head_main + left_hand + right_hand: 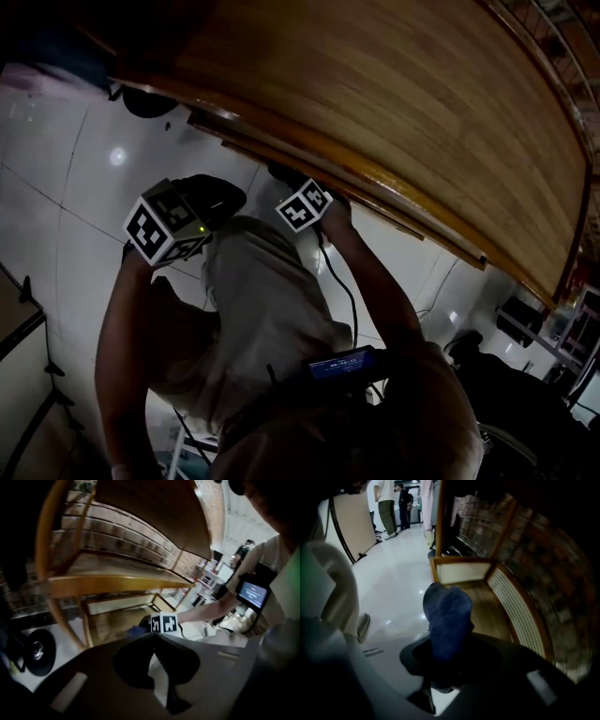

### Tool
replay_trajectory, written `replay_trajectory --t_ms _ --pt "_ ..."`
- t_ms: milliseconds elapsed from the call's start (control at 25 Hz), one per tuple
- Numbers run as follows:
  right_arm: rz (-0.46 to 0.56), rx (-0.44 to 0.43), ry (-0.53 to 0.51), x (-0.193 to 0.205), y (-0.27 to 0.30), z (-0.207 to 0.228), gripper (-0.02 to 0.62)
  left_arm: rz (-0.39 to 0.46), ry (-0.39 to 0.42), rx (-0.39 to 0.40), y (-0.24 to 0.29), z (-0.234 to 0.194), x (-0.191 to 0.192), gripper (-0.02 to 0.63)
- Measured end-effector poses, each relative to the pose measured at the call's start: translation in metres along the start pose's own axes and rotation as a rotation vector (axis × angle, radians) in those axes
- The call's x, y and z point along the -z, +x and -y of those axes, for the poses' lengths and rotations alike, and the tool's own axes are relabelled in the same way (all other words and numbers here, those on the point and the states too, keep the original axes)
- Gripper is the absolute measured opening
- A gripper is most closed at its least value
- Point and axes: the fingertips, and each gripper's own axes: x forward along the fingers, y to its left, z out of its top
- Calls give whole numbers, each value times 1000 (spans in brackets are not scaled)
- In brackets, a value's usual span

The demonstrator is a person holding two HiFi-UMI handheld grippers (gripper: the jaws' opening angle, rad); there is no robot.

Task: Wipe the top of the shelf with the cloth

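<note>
We see the right gripper (449,641) clamping the blue cloth (447,613) beside the wooden shelf (394,103); the left gripper (155,641) is closed on nothing.

A dark blue fuzzy cloth (447,616) buries the fingertips of the right gripper (449,646), and the brown wooden shelf top (394,103) is cut off at its far side.

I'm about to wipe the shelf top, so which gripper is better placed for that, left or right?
Right, probably. The right gripper is shut on the blue cloth, while the left gripper has its jaws together on nothing. Both are near the edge of the shelf top.
</note>
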Motion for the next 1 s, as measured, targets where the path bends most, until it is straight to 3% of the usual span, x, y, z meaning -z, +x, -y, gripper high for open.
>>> replay_trajectory --t_ms 80,160,320,440,600,800,880,1000 --pt "-35 32 42 71 -15 20 117 -18 99 86 8 25 -4 5" --pt "-77 79 81 140 -35 41 123 3 138 121 12 34 -14 5" --pt "-186 182 141 257 -68 77 127 26 155 46 14 16 -26 5" --pt "-265 217 172 313 -83 93 126 13 137 -1 14 1 -17 4" --pt "-362 251 182 358 -96 112 111 -25 177 -20 12 -4 -9 5" --pt "-493 244 254 408 -115 103 94 -36 319 85 18 46 -9 5" --pt "-534 221 258 401 -131 93 94 -6 344 157 20 66 -21 5" --pt "-584 147 239 349 -173 65 94 161 329 317 0 80 -53 5"
